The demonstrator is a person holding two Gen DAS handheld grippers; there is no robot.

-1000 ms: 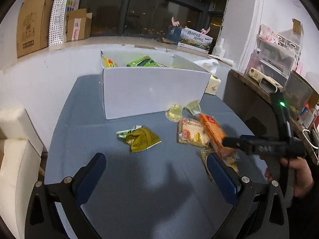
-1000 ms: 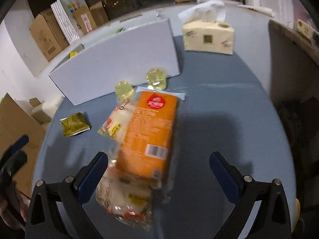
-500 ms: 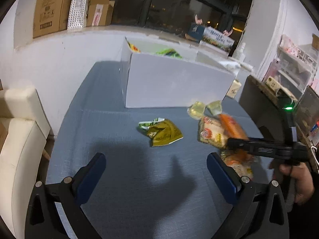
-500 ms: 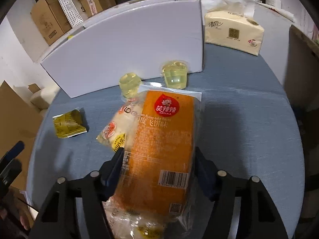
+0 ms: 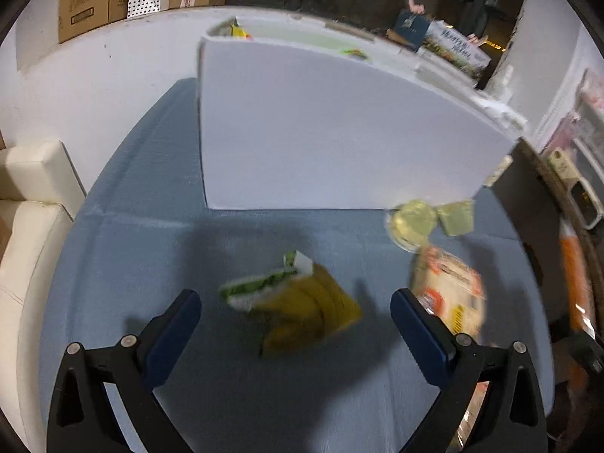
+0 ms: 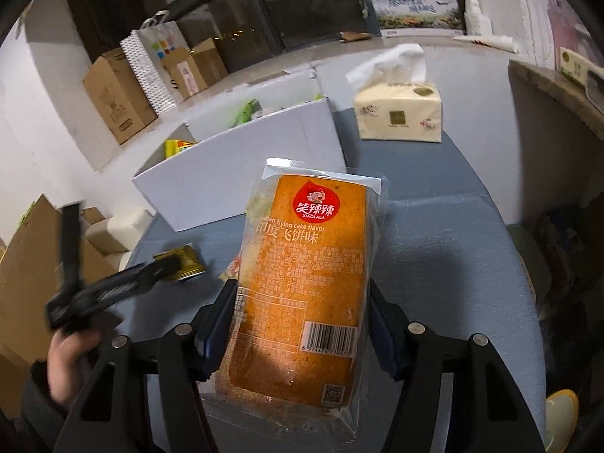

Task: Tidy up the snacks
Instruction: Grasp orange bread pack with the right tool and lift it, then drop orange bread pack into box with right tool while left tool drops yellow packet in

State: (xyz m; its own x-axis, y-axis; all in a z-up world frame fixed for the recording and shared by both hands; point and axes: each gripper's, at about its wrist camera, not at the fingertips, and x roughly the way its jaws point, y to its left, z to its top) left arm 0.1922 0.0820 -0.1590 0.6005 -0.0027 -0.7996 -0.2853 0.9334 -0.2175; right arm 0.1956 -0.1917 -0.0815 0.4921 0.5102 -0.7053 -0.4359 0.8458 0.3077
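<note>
My right gripper (image 6: 302,324) is shut on a long orange snack packet (image 6: 305,275) and holds it lifted above the blue table, in front of the white box (image 6: 234,185). The packet also shows at the right edge of the left wrist view (image 5: 575,283). My left gripper (image 5: 294,324) is open and empty, low over the table, with a yellow-green packet (image 5: 302,305) between its fingers. Two jelly cups (image 5: 411,222) and a pale bread packet (image 5: 449,290) lie to its right. The white box (image 5: 339,143) stands behind with snacks inside.
A tissue pack (image 6: 398,113) stands on the table right of the box. Cardboard boxes (image 6: 117,98) line the window ledge. A cream sofa (image 5: 26,219) sits left of the table. A dark counter (image 5: 547,204) borders the right side.
My right gripper closed on the orange packet and lifted it off the pile. My left gripper moved forward and down toward the yellow-green packet.
</note>
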